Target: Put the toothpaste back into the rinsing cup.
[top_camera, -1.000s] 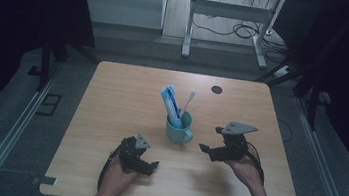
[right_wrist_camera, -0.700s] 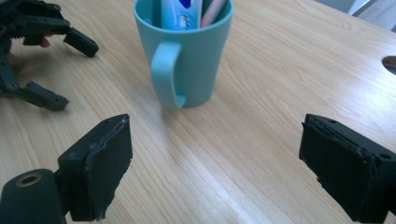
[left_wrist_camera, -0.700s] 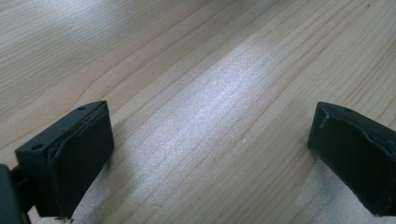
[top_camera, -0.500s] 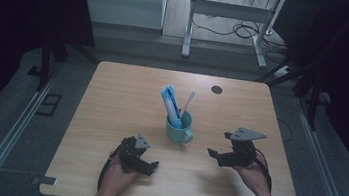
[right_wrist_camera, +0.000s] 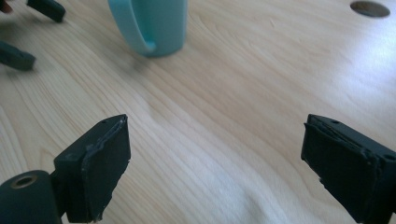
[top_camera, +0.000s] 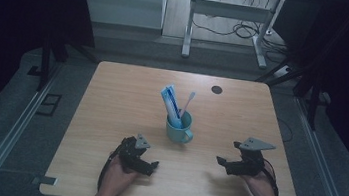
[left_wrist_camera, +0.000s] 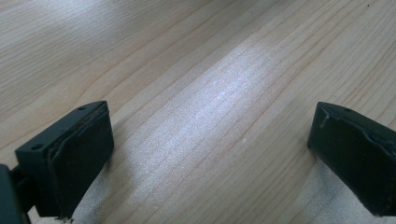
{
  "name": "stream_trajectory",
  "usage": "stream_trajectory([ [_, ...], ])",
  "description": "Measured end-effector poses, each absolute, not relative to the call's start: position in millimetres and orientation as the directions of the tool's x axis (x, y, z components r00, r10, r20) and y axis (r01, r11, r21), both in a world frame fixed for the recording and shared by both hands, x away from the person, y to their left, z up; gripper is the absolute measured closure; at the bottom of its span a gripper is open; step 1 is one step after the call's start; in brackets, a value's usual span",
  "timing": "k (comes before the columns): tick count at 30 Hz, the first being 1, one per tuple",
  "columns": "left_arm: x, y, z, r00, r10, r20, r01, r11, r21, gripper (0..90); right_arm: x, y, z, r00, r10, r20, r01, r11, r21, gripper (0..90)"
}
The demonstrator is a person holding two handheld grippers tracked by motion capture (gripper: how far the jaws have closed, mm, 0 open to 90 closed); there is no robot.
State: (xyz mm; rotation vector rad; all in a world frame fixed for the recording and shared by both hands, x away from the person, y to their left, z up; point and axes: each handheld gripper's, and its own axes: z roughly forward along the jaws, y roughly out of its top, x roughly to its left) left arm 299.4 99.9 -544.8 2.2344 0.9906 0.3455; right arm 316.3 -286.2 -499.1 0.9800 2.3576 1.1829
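Both grippers idle, fingers spread and empty: mug [top_camera: 179, 127] with toothpaste tube [top_camera: 170, 103] and toothbrush [top_camera: 188, 101] ahead of right gripper [top_camera: 221, 162], beyond left gripper [top_camera: 152, 168]; likely next, a reach to the mug.

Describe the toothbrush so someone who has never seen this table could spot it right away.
On the wooden table, find the teal mug near the middle. Two things stand in it: the toothbrush is the thin pale stick leaning right, beside the broad blue and white tube.

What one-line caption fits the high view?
Teal mug with toothpaste and toothbrush between open left gripper and right gripper.
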Motion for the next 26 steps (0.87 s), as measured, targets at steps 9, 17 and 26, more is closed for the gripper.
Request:
stream_trajectory([
  [9, 299.3, 99.9, -544.8, 0.677, 0.735, -0.026, 0.561, -0.494, 0.664, 0.3, 308.3, -294.7, -519.8, -0.698, 0.716, -0.004, 0.459, 0.451, 0.765, 8.0],
  [17, 299.4, 99.9, -544.8, 0.678, 0.735, -0.025, 0.56, -0.495, 0.664, 0.3, 303.7, -293.3, -540.5, -0.7, 0.714, -0.021, 0.484, 0.496, 0.721, 8.0],
  [26, 299.4, 100.2, -544.7, 0.681, 0.732, -0.022, 0.559, -0.5, 0.662, 0.3, 302.3, -293.9, -542.3, -0.7, 0.714, 0.0, 0.494, 0.485, 0.722, 10.9],
])
